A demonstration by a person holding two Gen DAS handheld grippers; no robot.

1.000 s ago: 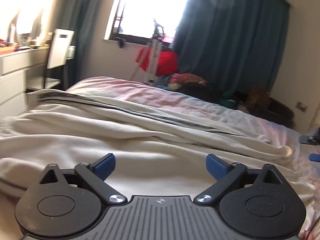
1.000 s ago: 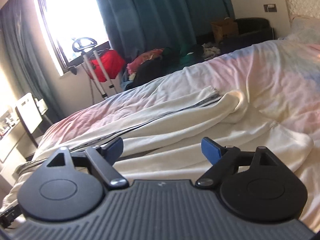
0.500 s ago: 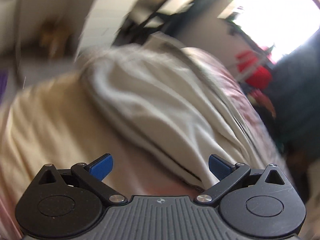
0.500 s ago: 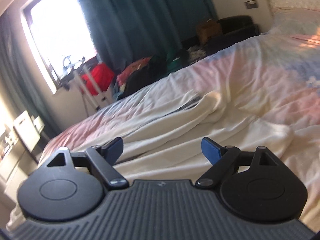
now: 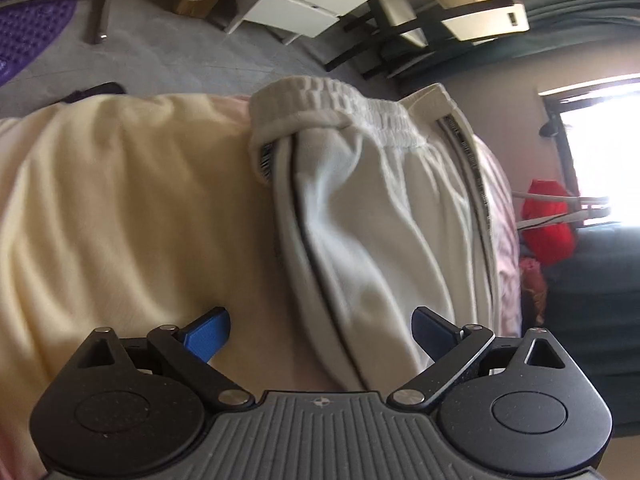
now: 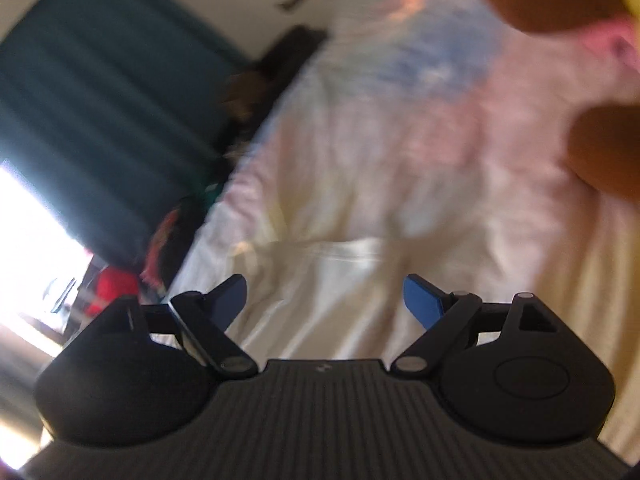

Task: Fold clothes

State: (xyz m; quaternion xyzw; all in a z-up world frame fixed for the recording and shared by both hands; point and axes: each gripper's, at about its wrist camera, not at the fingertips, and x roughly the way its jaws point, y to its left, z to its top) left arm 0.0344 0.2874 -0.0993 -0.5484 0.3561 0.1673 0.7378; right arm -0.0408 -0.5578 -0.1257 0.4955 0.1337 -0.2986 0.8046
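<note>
Two grippers, both wide open, nothing gripped. Left gripper (image 5: 320, 332): its jaws have just been closing a little, but the blue pads are clear of any cloth — only fabric lying below and ahead of the gap. Cream trousers (image 5: 372, 216) lie on the bed (image 5: 506, 240), on top of a pale yellow sheet (image 5: 120, 208). Their elastic waistband (image 5: 340, 108) is at the far end from the left gripper, near the bed edge, w/ the floor (image 5: 168, 52) beyond. Long axis runs roughly straight away from the left gripper, side stripe (image 5: 472, 176) along it. So left is the hand nearer the waistband; reaching it means going fwd along the garment.

Right gripper (image 6: 324, 300) — view badly blurred. Pale cloth (image 6: 340, 272) sits ahead of it, probably the leg end of the same trousers, can't confirm.
</note>
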